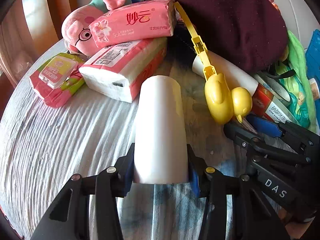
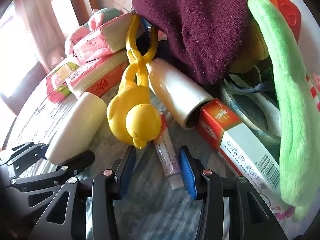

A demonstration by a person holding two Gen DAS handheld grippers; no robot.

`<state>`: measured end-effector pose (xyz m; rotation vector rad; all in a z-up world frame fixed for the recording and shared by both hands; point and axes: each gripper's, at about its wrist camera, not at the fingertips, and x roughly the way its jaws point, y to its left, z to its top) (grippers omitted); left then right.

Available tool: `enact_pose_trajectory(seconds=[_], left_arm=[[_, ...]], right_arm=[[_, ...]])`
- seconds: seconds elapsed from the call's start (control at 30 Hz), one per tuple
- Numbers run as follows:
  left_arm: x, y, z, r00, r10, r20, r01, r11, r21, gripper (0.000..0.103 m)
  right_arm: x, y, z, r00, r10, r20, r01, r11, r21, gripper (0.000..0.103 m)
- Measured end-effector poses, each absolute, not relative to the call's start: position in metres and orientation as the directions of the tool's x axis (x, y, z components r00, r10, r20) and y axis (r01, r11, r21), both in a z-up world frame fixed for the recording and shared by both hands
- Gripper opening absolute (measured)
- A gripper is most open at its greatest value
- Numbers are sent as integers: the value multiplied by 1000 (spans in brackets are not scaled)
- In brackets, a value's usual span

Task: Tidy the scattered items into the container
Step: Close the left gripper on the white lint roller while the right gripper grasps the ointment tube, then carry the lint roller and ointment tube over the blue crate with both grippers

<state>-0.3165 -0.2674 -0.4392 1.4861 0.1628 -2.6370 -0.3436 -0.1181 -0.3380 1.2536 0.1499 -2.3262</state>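
A white roll (image 1: 160,124) lies lengthwise between the fingers of my left gripper (image 1: 161,160), its near end filling the gap, with both blue pads against its sides. The right wrist view shows that same gripper (image 2: 66,152) at the lower left, closed around the roll's end. My right gripper (image 2: 156,156) is open just above the marbled floor. A small white ointment tube (image 2: 168,160) lies between its fingers, closer to the right pad and untouched. A yellow duck-shaped clip (image 2: 136,124) lies just ahead of the right fingertips. The ribbed white wall (image 1: 40,140) curves round on the left.
Pink tissue packs (image 1: 132,24), a wipes pack (image 1: 58,78) and a pink plush toy (image 1: 76,32) are piled at the back left. A maroon knit hat (image 2: 200,24), a second roll (image 2: 176,94), a red-and-white box (image 2: 230,136), a shoe (image 2: 254,108) and green plush (image 2: 288,100) crowd the right.
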Motion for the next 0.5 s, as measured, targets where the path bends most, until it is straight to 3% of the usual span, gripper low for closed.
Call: enact_pose_trajectory(seconds=[0.13, 0.2, 0.23, 0.27, 0.5], left_arm=[[-324, -264, -451, -551, -45, -833, 135, -990, -36, 44], [-324, -259, -456, -558, -57, -828, 124, -992, -16, 44], [-323, -258, -458, -560, -55, -827, 121, -993, -16, 44], [-322, -257, -460, -561, -46, -826, 117, -993, -24, 44], [-306, -242, -463, -582, -20, -813, 65, -998, -22, 44]], right_arm=[[-343, -103, -341, -495, -379, -782, 459, -878, 135, 45], [-339, -113, -342, -518, -318, -795, 446, -893, 66, 34], [-337, -115, -342, -530, -281, -800, 434, -901, 29, 21], [-336, -113, -341, -531, -275, -802, 429, -903, 26, 18], [-312, -110, -338, -522, -265, -811, 387, -921, 52, 17]])
